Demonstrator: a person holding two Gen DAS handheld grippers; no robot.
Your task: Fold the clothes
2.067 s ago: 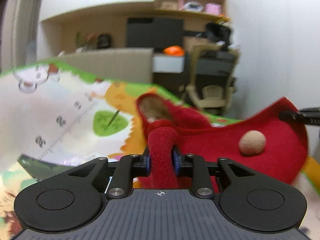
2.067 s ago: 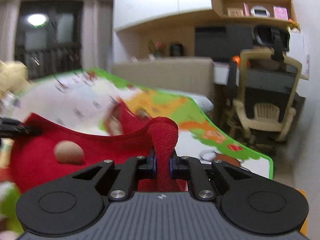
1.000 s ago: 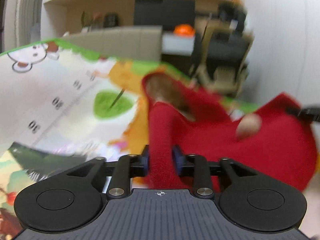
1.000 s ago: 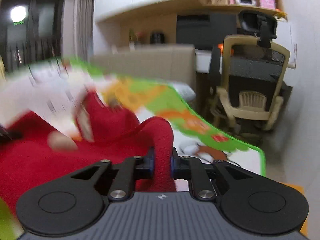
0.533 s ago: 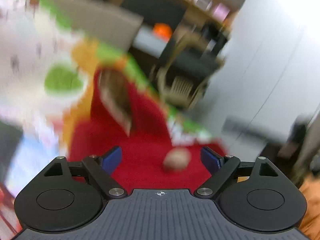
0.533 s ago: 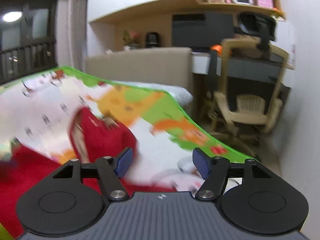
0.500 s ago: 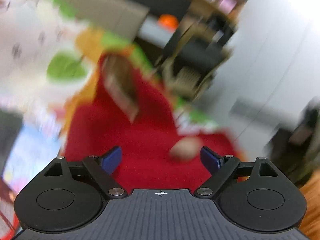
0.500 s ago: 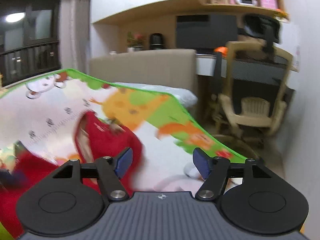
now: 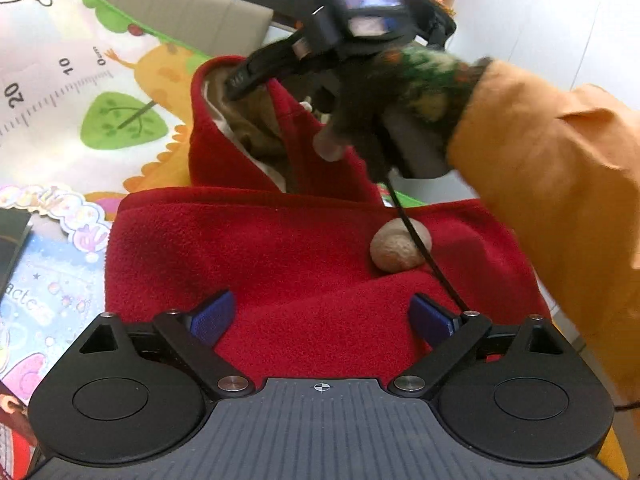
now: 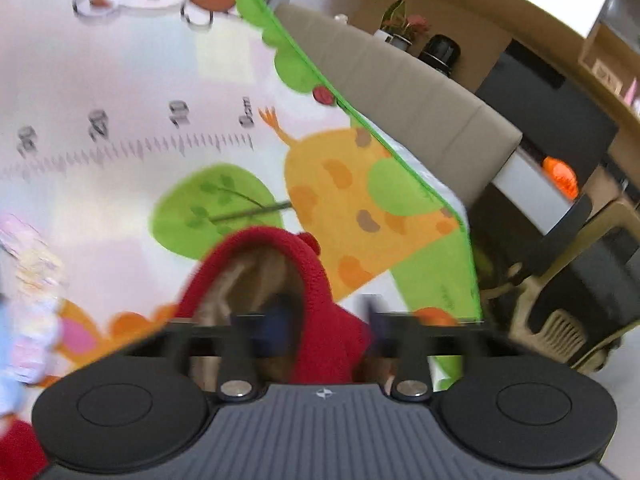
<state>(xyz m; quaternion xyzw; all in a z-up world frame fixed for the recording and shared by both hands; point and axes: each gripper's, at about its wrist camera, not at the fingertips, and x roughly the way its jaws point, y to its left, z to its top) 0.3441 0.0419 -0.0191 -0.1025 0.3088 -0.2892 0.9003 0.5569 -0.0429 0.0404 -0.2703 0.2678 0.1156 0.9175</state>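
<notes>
A red fleece garment (image 9: pixel 304 264) lies folded on the play mat (image 9: pixel 60 80), with a beige pompom (image 9: pixel 400 250) on top. Its hood (image 9: pixel 224 152), lined in brown, lies beyond the fold. My left gripper (image 9: pixel 320 318) hovers open over the near edge of the fleece and holds nothing. A gloved hand (image 9: pixel 400 92) in an orange sleeve (image 9: pixel 552 168) reaches the right gripper (image 9: pixel 240 80) into the hood. In the right wrist view the right gripper (image 10: pixel 330 326) is motion-blurred, its fingers set either side of the hood's red rim (image 10: pixel 320 280) with a gap still showing.
The mat (image 10: pixel 160 80) ends at a green border, with a beige sofa back (image 10: pixel 400 80) behind it. A plastic chair (image 10: pixel 560 320) stands off the mat to the right. A black cable (image 9: pixel 420 240) from the right gripper hangs across the fleece. A dark object (image 9: pixel 12 236) lies at the mat's left.
Both grippers let go of the red fleece and opened. The garment now lies folded on the mat. The right gripper swung over to the hood, and its fingers have narrowed around the rim.
</notes>
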